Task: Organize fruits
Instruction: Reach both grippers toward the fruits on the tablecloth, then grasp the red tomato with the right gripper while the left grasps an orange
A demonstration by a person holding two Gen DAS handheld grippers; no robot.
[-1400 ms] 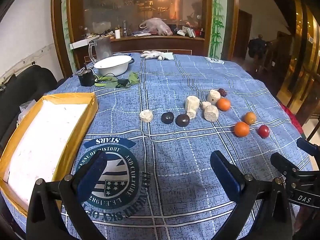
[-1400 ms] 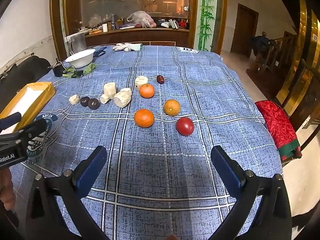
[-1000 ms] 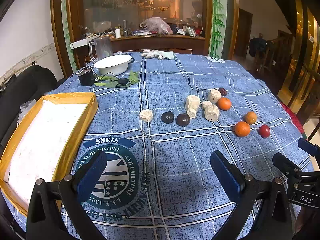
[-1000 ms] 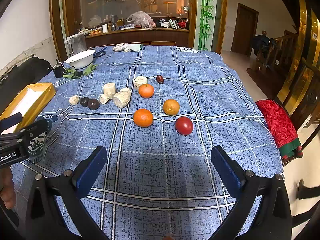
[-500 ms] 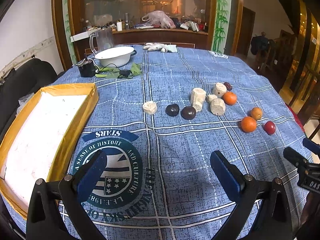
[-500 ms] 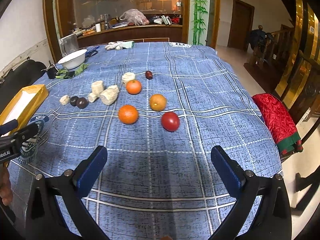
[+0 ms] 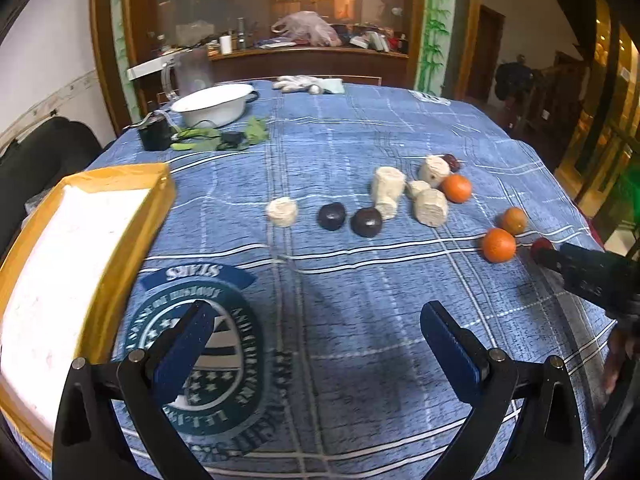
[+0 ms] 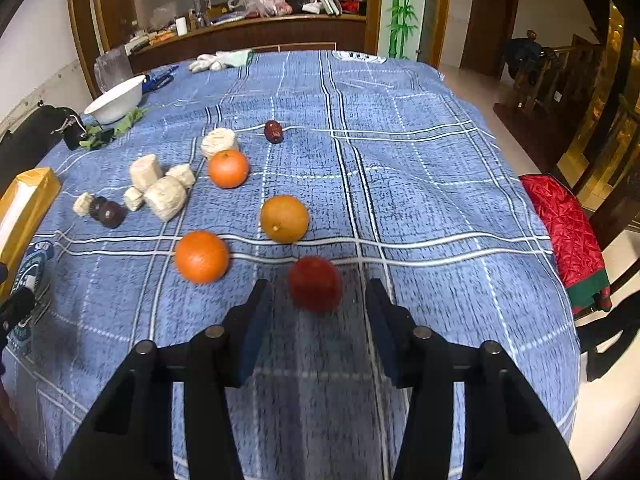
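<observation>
My right gripper (image 8: 316,304) jaws spread, straddling red fruit (image 8: 315,283) at lower centre, lined up to pinch; left gripper (image 7: 320,344) jaws spread, idle.

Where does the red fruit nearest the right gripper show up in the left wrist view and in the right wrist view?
Left wrist view: the red fruit is at the far right, partly hidden by the right gripper.
Right wrist view: low centre, the red fruit sits just ahead of the right gripper.
Shared landmark: the nearest orange beside it.

three oranges (image 8: 202,257), two dark plums (image 8: 107,212), one tomato (image 8: 315,283)
</observation>
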